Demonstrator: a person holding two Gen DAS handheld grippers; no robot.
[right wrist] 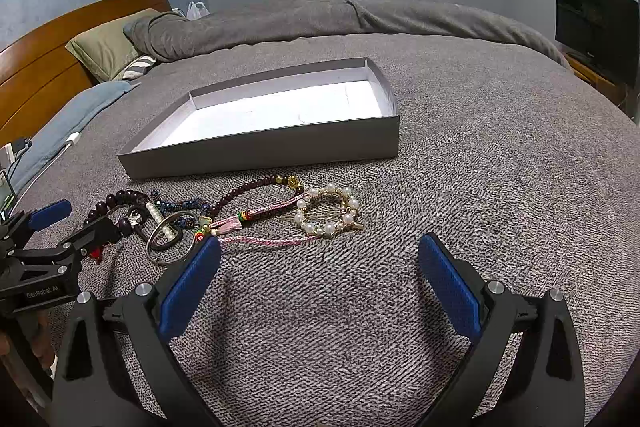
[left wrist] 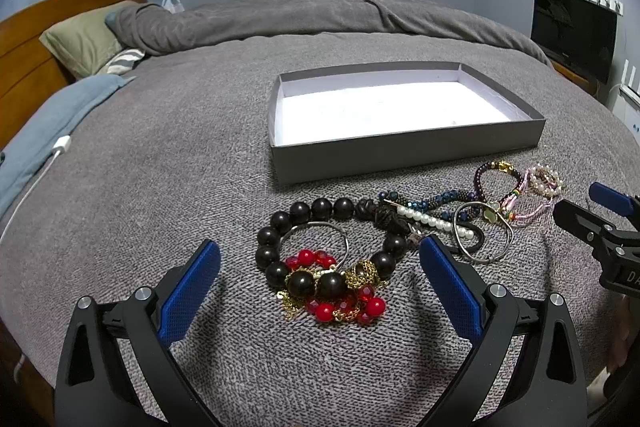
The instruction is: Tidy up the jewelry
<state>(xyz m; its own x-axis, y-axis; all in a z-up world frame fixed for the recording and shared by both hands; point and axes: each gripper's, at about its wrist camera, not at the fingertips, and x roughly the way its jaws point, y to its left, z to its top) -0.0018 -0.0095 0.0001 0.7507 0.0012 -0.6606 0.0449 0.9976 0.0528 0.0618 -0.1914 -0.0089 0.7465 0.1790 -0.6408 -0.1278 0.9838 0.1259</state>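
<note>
Jewelry all lies in one tangled pile on the grey blanket [left wrist: 160, 187], just in front of the box [left wrist: 400, 151]. Box is one shallow grey tray with a white floor, and nothing shows inside it. By that, the sorting looks not yet started: every piece is left to move.

Count, as far as the tangle allows:
- one big dark bead bracelet [left wrist: 280, 219], nearest the left gripper
- one red bead strand [left wrist: 340, 307] knotted with a gold chain [left wrist: 362, 277]
- two plain metal bangles, one [left wrist: 344, 239] inside the dark beads, one [left wrist: 508, 247] to the right
- one short white pearl string [left wrist: 432, 223]
- one blue bead strand [left wrist: 448, 197]
- one small dark purple bead bracelet [right wrist: 248, 189]
- one pink cord [right wrist: 272, 241]
- one pearl ring-shaped bracelet [right wrist: 328, 209], at the right end of the pile

Exact total is uncertain where pieces overlap.

Left gripper [left wrist: 320, 259] is spread wide over the dark beads and red strand, holding nothing. Right gripper [right wrist: 320, 251] is also spread wide and empty, with the pink cord and pearl bracelet just ahead of it.
</note>
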